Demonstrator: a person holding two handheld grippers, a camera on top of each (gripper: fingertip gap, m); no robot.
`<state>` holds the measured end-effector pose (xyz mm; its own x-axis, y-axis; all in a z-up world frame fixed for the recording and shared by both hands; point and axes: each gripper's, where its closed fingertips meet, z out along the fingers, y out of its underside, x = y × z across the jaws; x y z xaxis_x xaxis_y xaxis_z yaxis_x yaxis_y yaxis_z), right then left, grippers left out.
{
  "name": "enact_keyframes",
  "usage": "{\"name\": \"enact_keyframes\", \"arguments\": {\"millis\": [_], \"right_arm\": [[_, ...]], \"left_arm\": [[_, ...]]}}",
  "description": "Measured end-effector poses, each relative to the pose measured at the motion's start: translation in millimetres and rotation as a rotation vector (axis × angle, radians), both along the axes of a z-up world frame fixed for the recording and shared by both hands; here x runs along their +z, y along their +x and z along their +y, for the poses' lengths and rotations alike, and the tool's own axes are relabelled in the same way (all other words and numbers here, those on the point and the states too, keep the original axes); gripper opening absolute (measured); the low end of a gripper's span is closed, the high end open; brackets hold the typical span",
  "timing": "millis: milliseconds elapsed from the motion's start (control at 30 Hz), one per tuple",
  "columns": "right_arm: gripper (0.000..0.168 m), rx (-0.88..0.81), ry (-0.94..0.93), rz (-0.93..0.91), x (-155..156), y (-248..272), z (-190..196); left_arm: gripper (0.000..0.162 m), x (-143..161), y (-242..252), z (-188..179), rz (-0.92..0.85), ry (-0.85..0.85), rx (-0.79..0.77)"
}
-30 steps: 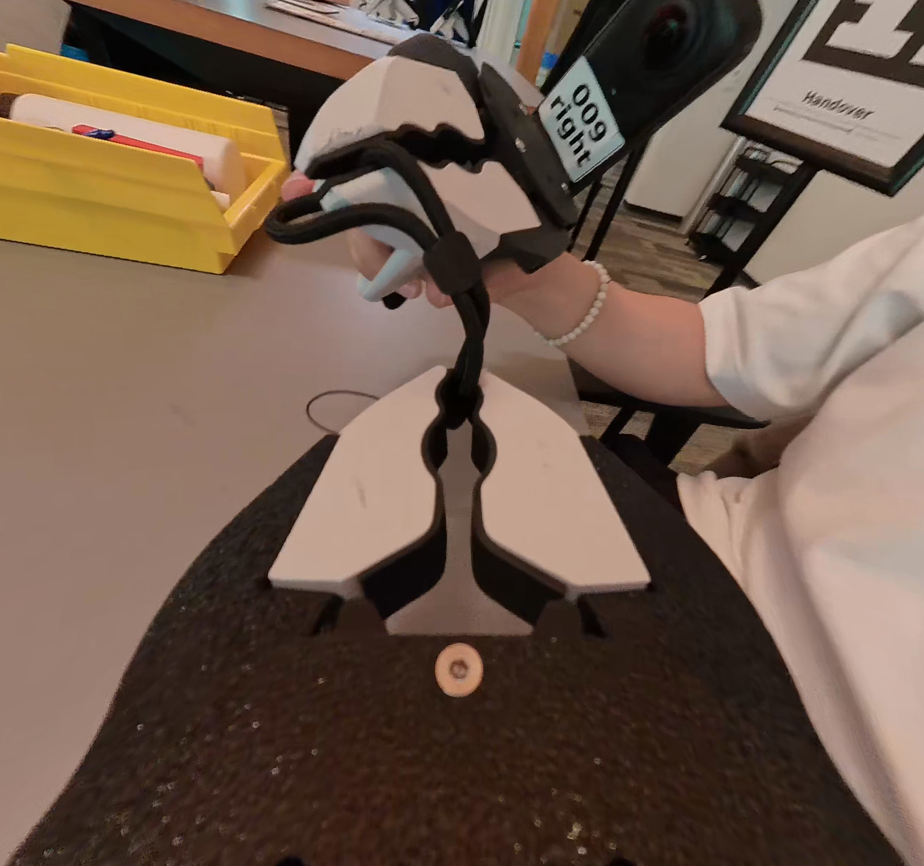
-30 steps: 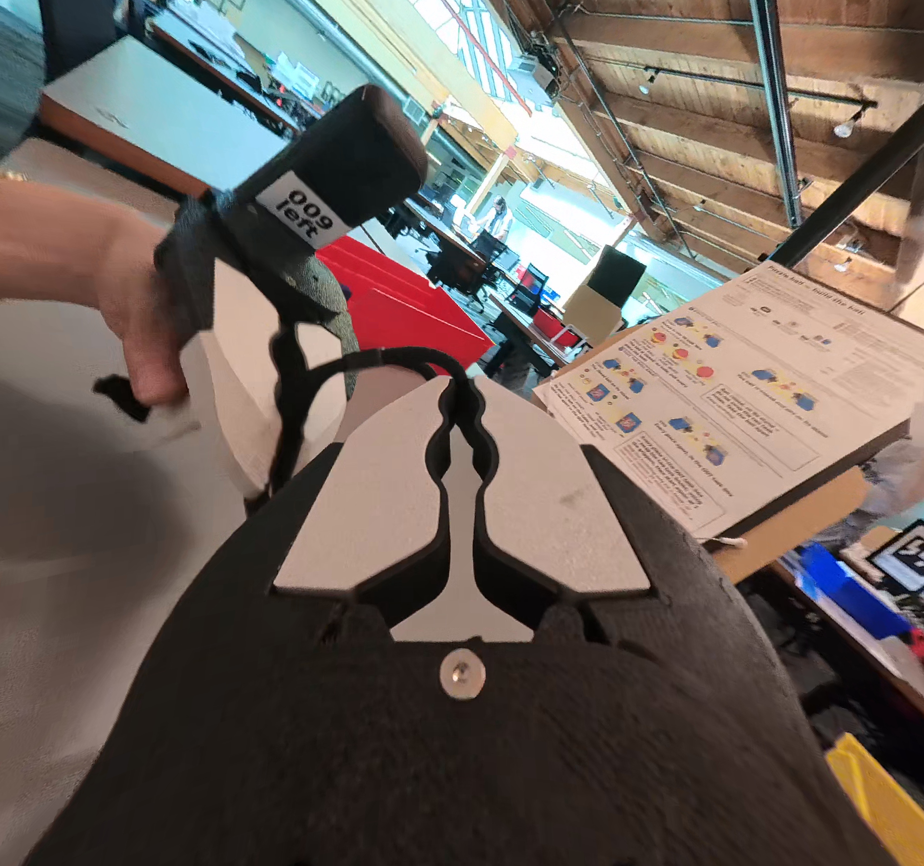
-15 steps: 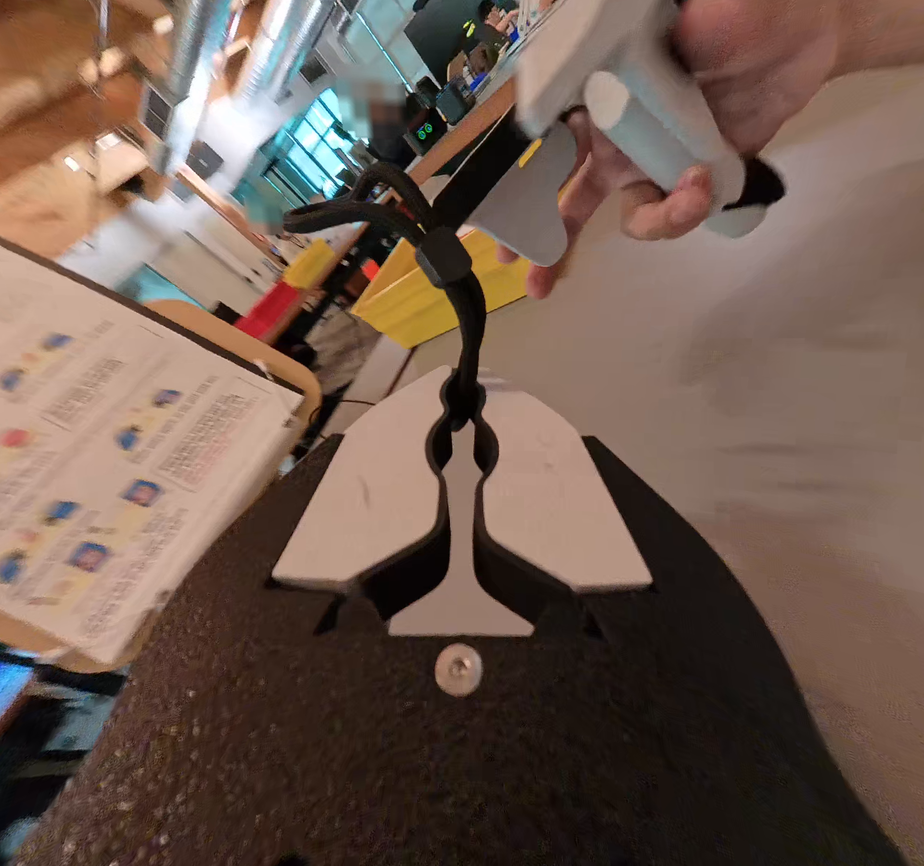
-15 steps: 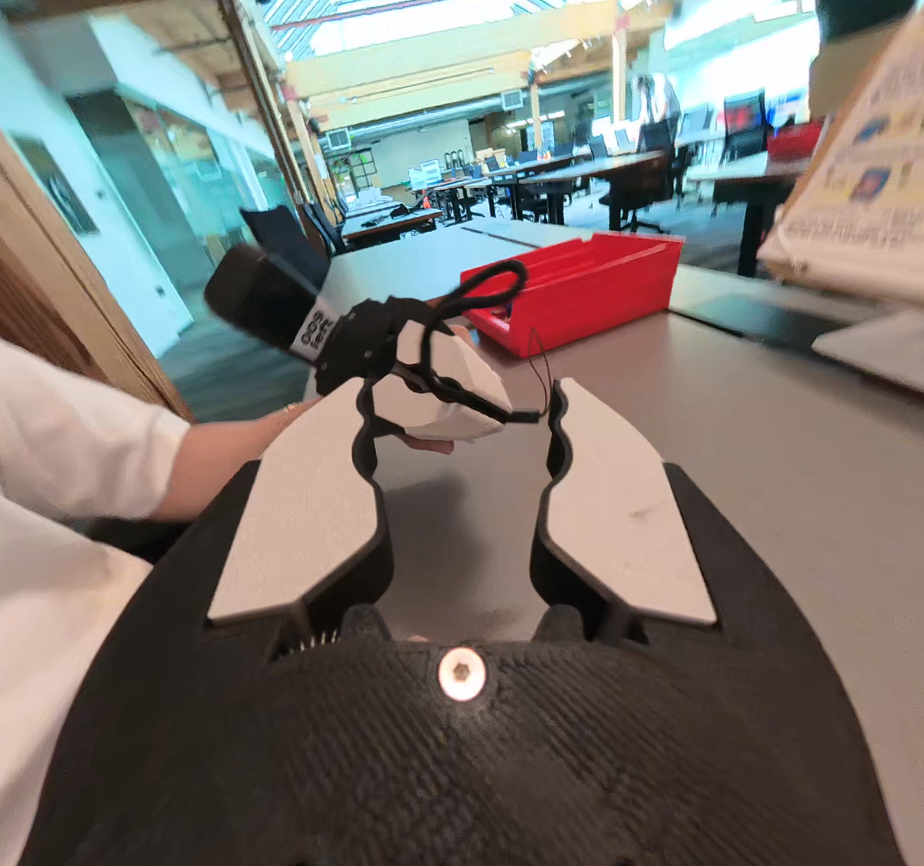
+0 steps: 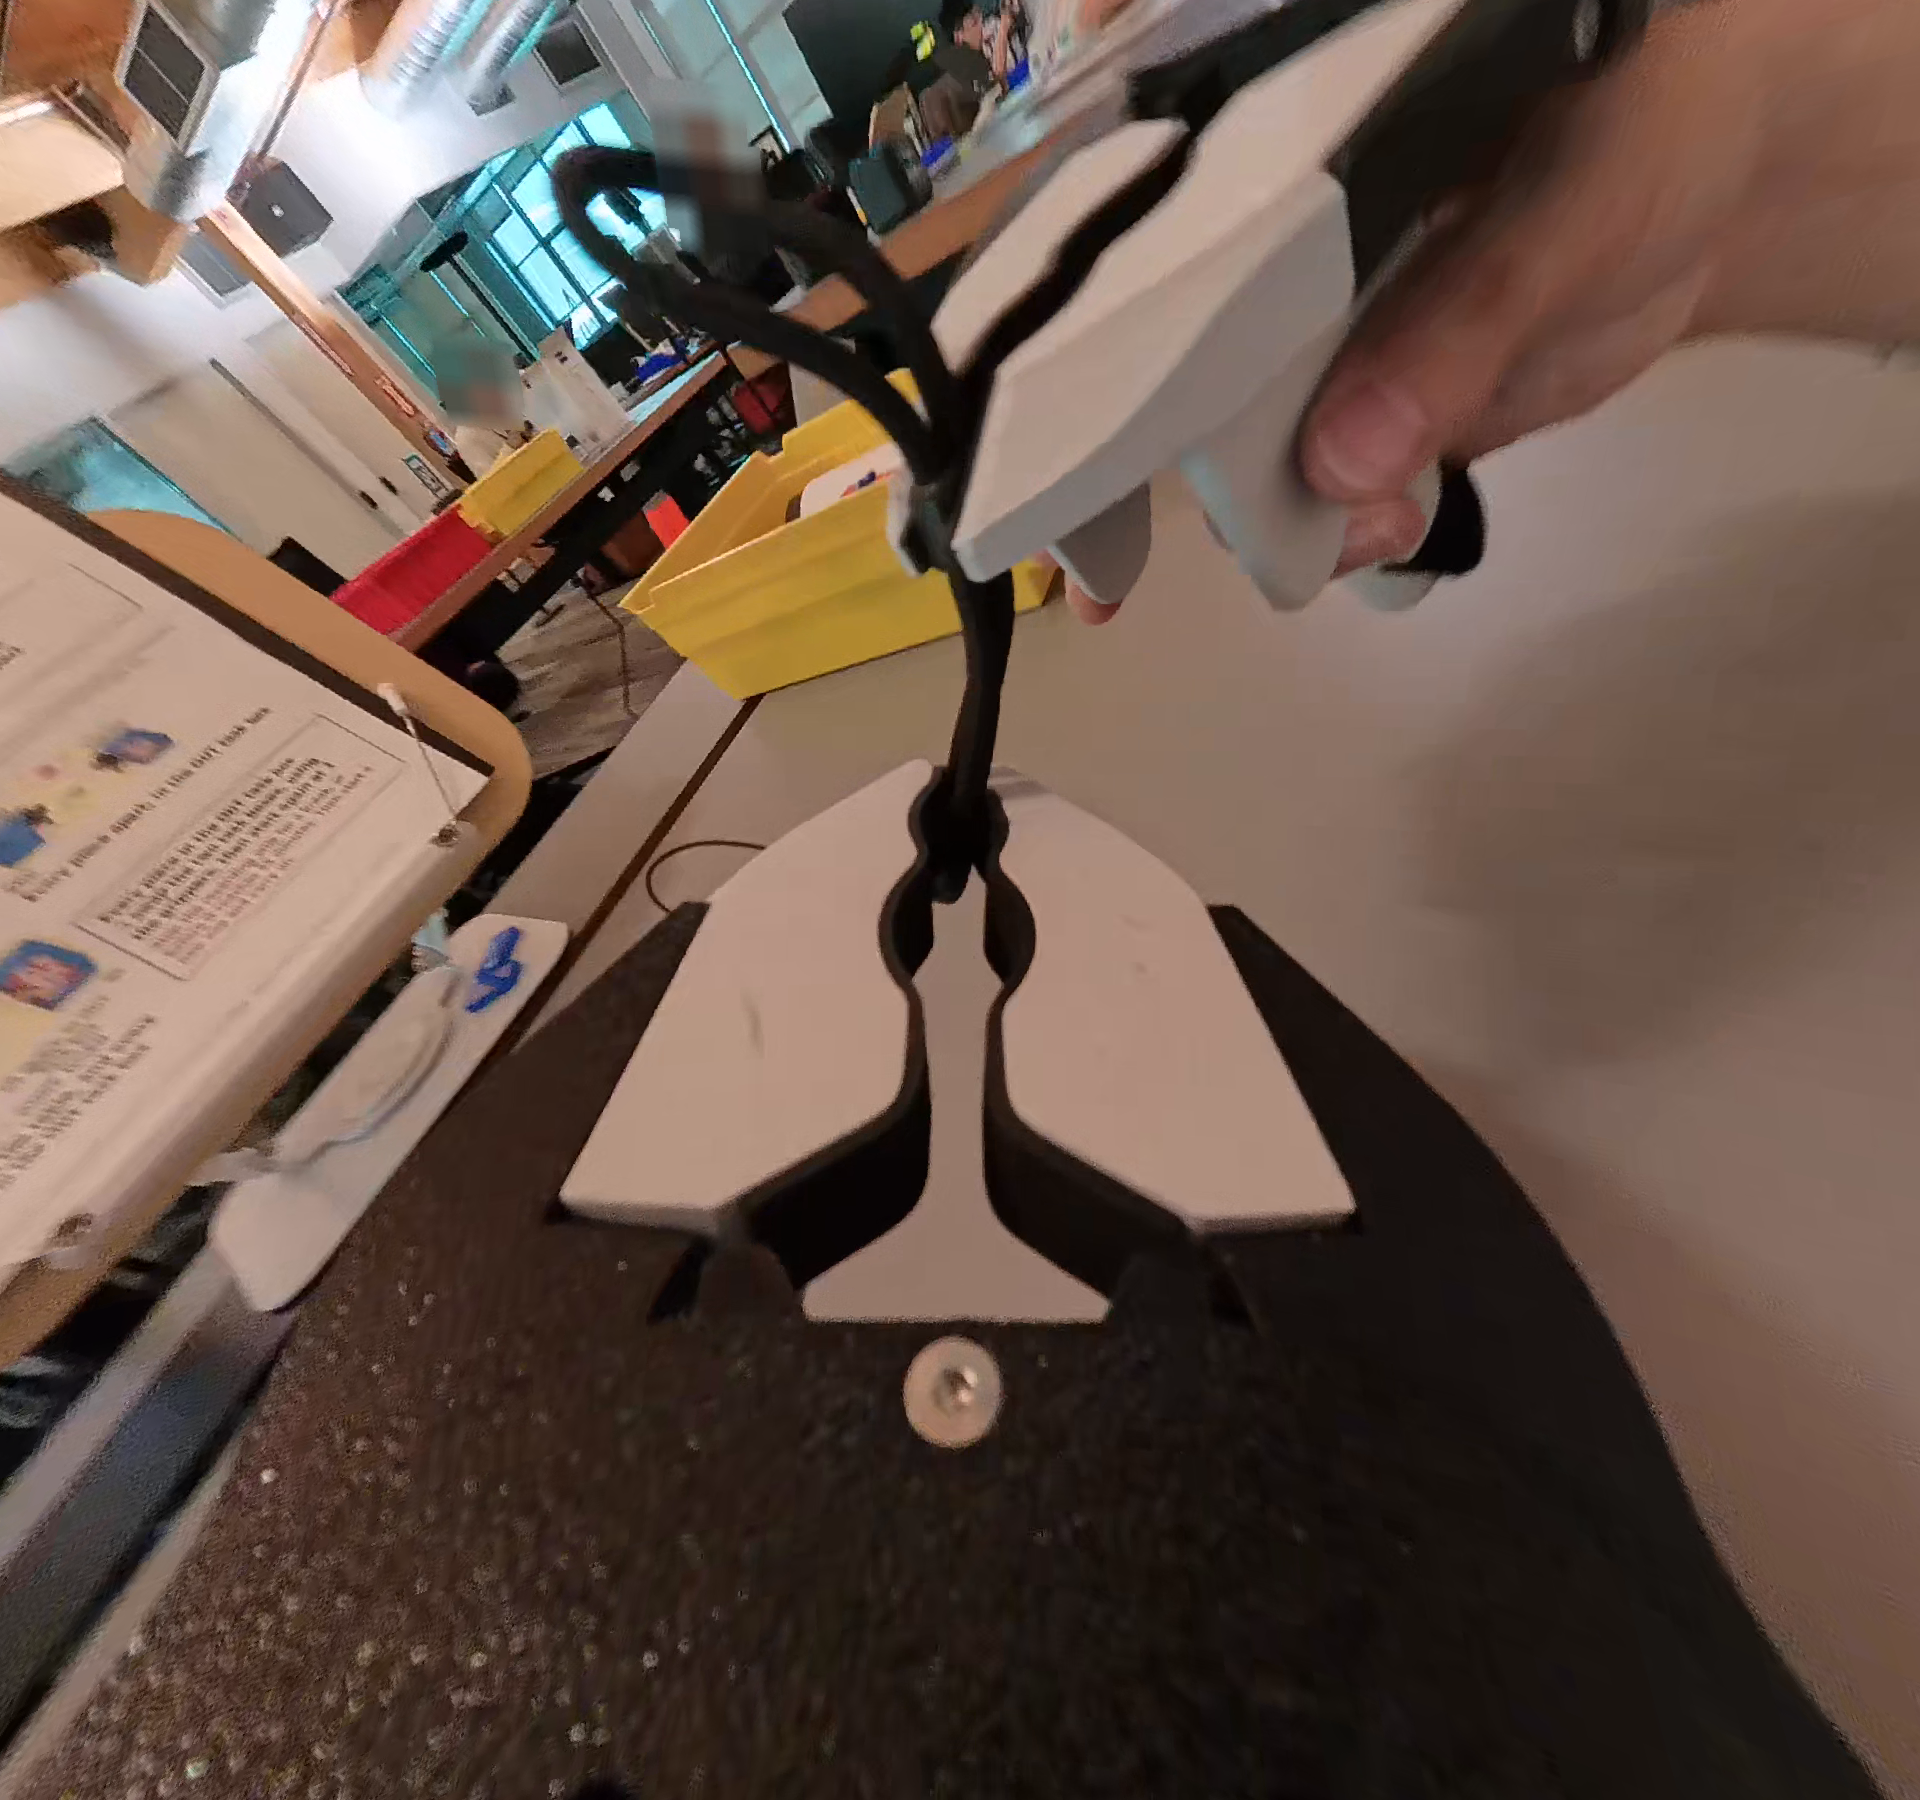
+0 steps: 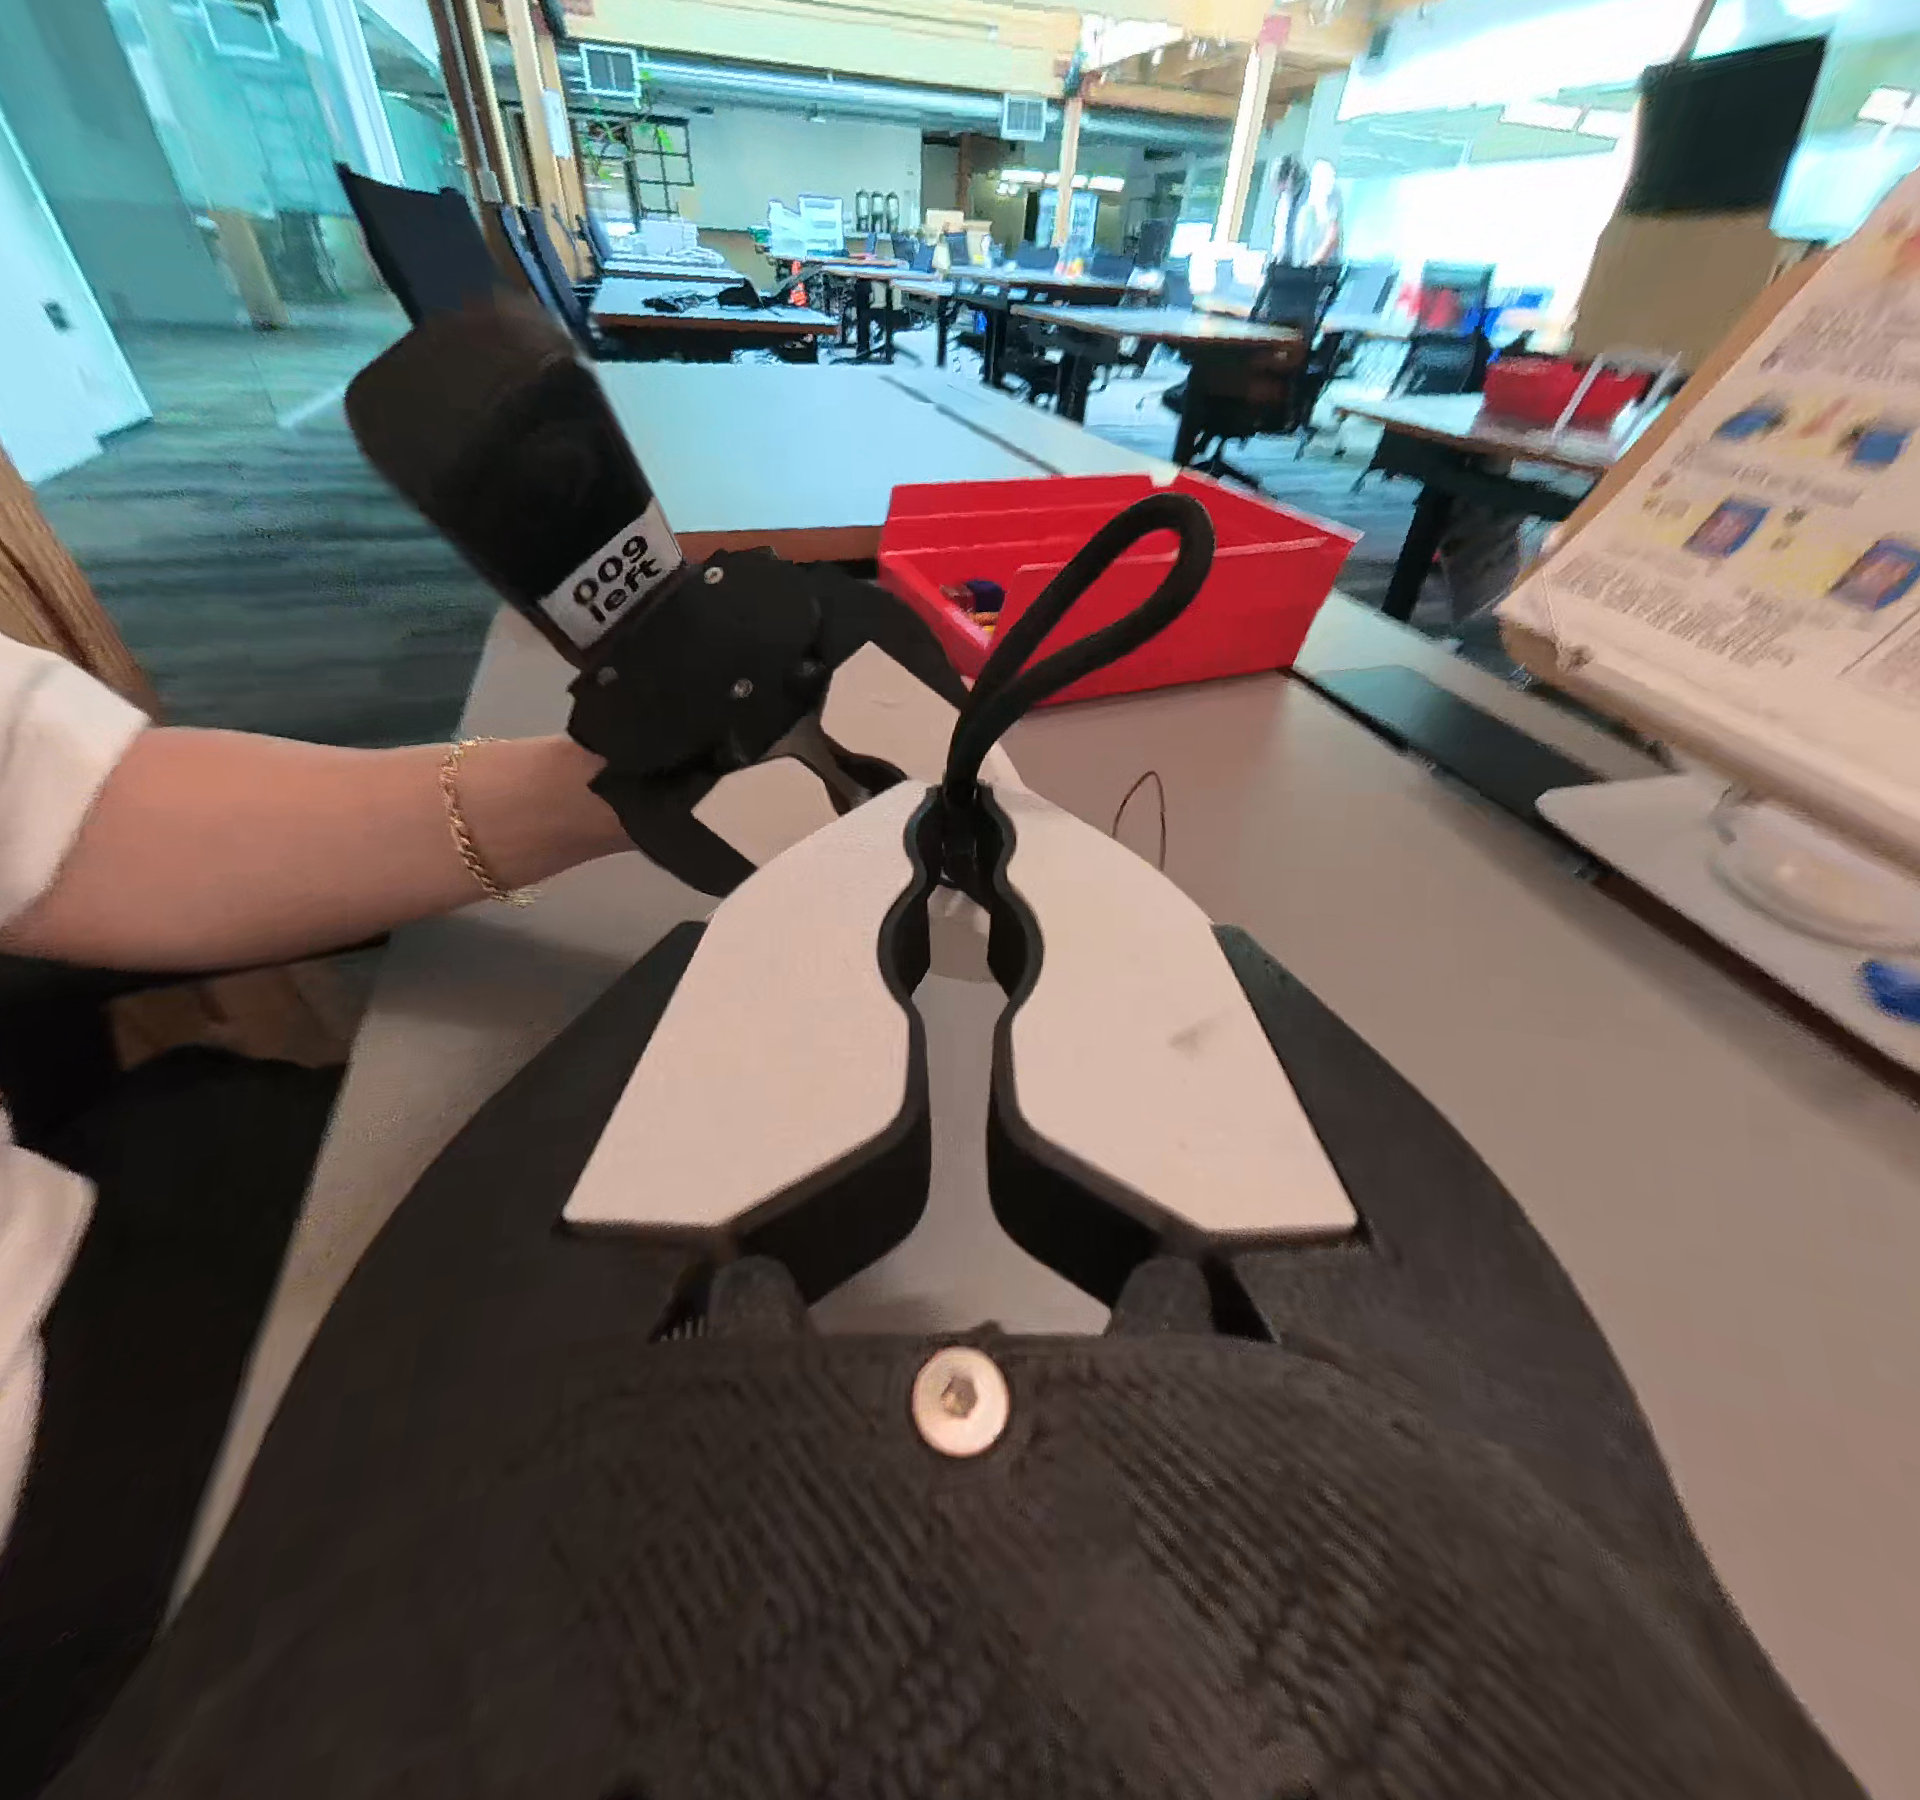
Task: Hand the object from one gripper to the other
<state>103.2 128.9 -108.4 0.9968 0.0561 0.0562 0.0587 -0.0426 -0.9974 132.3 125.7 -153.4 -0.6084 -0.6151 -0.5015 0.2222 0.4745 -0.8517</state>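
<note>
Both tongs pinch one black cord, mid-handover above my grey table (image 6: 1455,919).

From left: my left gripper (image 5: 961,851) is pressed together on the cord's (image 5: 982,701) lower end; its double strands rise to my right gripper (image 6: 958,841), clamped on them below the loop. Far off, a yellow bin (image 5: 810,587) and a red bin (image 6: 1226,597) sit on the table.
</note>
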Motion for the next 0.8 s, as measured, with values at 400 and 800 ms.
{"name": "enact_keyframes", "arguments": {"millis": [400, 800], "right_arm": [[0.005, -0.176, 0.218, -0.75, 31.8, 1.8, -25.2], [0.006, 0.007, 0.157, -0.986, 4.7, -44.1, -2.9]], "left_arm": [[0.059, 32.1, -12.2, -4.1, 0.747, -0.868, -0.256], [0.014, 25.7, -19.0, -12.5, 1.219, -1.283, -0.577]]}}
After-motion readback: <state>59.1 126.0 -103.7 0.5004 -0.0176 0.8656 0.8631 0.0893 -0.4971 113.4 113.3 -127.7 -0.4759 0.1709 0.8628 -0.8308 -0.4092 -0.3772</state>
